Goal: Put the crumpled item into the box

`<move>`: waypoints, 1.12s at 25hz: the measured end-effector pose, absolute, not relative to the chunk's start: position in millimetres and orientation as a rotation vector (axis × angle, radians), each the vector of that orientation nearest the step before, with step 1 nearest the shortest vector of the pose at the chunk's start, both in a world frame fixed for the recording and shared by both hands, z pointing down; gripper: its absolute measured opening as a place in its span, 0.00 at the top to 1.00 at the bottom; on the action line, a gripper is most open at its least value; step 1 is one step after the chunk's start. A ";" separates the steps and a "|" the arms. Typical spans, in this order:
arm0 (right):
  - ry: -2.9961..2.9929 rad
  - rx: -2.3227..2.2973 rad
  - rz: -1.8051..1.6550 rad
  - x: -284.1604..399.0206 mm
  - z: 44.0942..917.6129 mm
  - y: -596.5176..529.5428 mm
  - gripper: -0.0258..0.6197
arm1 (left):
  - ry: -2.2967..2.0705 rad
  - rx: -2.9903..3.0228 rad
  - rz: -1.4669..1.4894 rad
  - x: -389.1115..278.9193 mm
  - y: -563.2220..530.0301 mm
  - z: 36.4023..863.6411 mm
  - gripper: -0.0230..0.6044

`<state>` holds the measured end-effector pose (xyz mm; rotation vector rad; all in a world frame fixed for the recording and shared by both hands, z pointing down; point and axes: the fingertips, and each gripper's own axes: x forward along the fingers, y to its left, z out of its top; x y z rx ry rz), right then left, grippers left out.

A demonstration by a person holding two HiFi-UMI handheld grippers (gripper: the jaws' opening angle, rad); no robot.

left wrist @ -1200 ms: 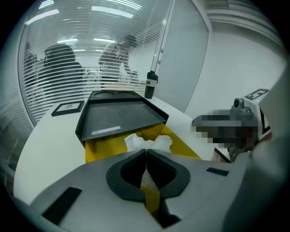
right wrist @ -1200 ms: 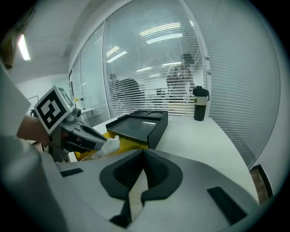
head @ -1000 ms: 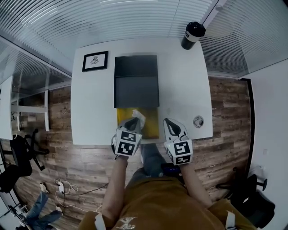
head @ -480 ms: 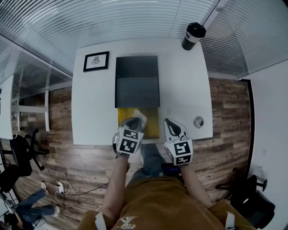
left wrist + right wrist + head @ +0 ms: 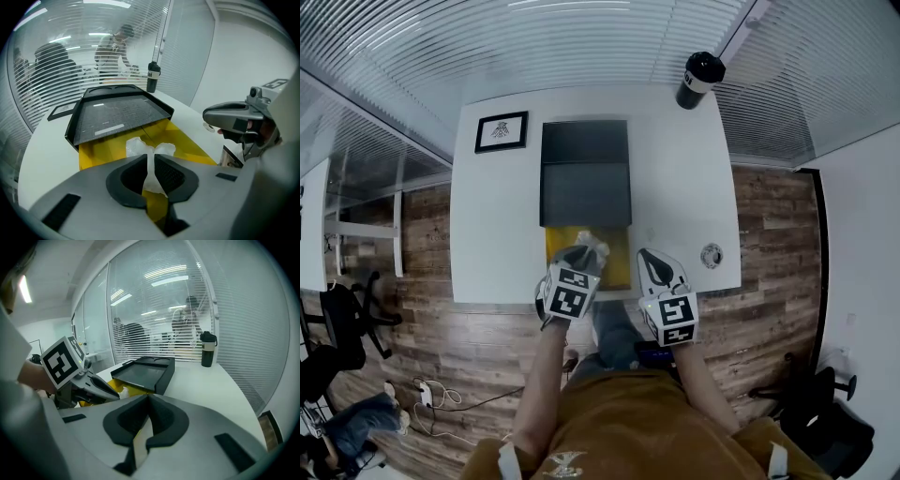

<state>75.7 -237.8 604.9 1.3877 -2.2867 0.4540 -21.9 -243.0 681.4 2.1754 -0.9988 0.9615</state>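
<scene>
Holding the white crumpled wad (image 5: 149,149) pinched between its closed jaws, my left hand-held gripper (image 5: 581,255) hung at the lower centre of the head view. It was above the yellow panel (image 5: 617,261) that met the near edge of the black rectangular box (image 5: 585,173). Over the past second this hand-held gripper had crept only a little up and to the right in the frame. The wad rode with it and remained above the yellow, short of the dark part of the box. In the left gripper view the black part looked like a raised lid with the yellow running beneath it, though I could not tell whether the yellow was the box's own floor.

My right hand-held gripper (image 5: 654,265) had barely shifted. It waited just right of the left one, near the lower edge of the white table (image 5: 684,169), with its jaws together on nothing.

I judged the carry nearly finished but the release not yet due. The wad looked light and springy, so it might cling to a jaw pad or roll off the yellow if I let go too early.
</scene>
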 end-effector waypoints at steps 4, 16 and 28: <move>-2.293 1.393 0.447 75.2 600.0 -236.9 0.94 | -1.012 2.190 0.928 -21.7 -245.0 678.2 0.84; -2.336 1.425 0.405 71.1 576.2 -233.8 0.94 | -1.168 2.229 0.763 -36.5 -247.0 639.5 0.81; -2.372 1.449 0.286 62.6 542.5 -218.3 0.94 | -1.373 2.330 0.495 -62.5 -238.8 563.1 0.92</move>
